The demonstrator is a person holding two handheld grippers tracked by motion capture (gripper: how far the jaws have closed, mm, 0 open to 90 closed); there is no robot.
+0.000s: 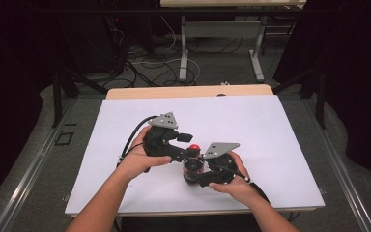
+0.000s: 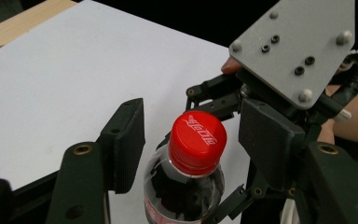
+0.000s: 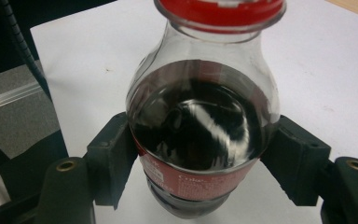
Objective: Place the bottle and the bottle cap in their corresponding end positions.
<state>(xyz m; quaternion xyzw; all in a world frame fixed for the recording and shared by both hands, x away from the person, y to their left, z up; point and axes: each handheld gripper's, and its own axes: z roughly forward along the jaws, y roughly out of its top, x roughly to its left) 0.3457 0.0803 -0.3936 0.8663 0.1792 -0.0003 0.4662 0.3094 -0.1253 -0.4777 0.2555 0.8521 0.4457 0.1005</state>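
A small clear bottle [image 1: 192,170] of dark cola with a red cap [image 1: 193,147] stands upright on the white table sheet [image 1: 251,125]. My right gripper [image 3: 205,158] is shut on the bottle [image 3: 200,126], its pads pressing the labelled body from both sides. From the left, my left gripper [image 2: 196,140] reaches over the neck. Its jaws stand either side of the red cap [image 2: 197,142] with a gap on each side, so it is open. The right gripper's grey plate [image 2: 293,46] shows just behind the cap in the left gripper view.
The white sheet covers a wooden table whose far edge [image 1: 188,91] shows beyond it. Behind it stand another table's legs [image 1: 184,53] among floor cables. Bare sheet lies to the left, right and far side of the hands.
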